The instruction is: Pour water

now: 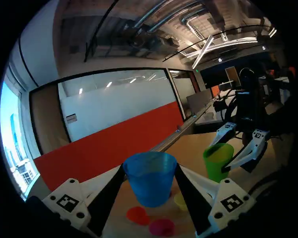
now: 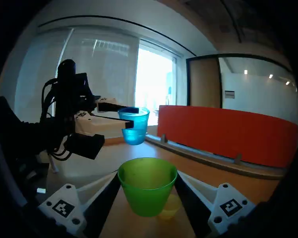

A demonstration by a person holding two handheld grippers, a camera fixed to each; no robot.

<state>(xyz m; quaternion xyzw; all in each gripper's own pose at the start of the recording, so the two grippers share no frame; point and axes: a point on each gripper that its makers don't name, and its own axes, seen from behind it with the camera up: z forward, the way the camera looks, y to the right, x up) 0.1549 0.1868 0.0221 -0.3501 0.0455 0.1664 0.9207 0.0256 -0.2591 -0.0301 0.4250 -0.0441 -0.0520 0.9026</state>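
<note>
The left claw point(image 1: 149, 170) is gripping the blue cup point(image 1: 151, 183), one finger pressing on each side just under the rim, and is holding it upright above the desk point(image 1: 188, 146). Whether there is water inside the cup cannot be told. Below it on the desk, an orange cup point(image 1: 137, 215), a pink cup point(image 1: 161, 227) and a yellow cup point(image 1: 180, 201) are sitting close together.

To the right, near the blue cup but not touching it, the right claw point(image 1: 219, 156) is clamping the green cup point(image 1: 217, 160) in the same way, upright and off the desk. In the right gripper view the blue cup is hanging higher than the green one and to its left.

The step in hand is probably the pour from blue into green. To do it well, the left claw should be bringing the blue rim over the green mouth before tipping, then tilting slowly. The right claw should be holding the green cup level and steady. Neither grip should be loosening, since both cups taper and could slip down between the fingers.
</note>
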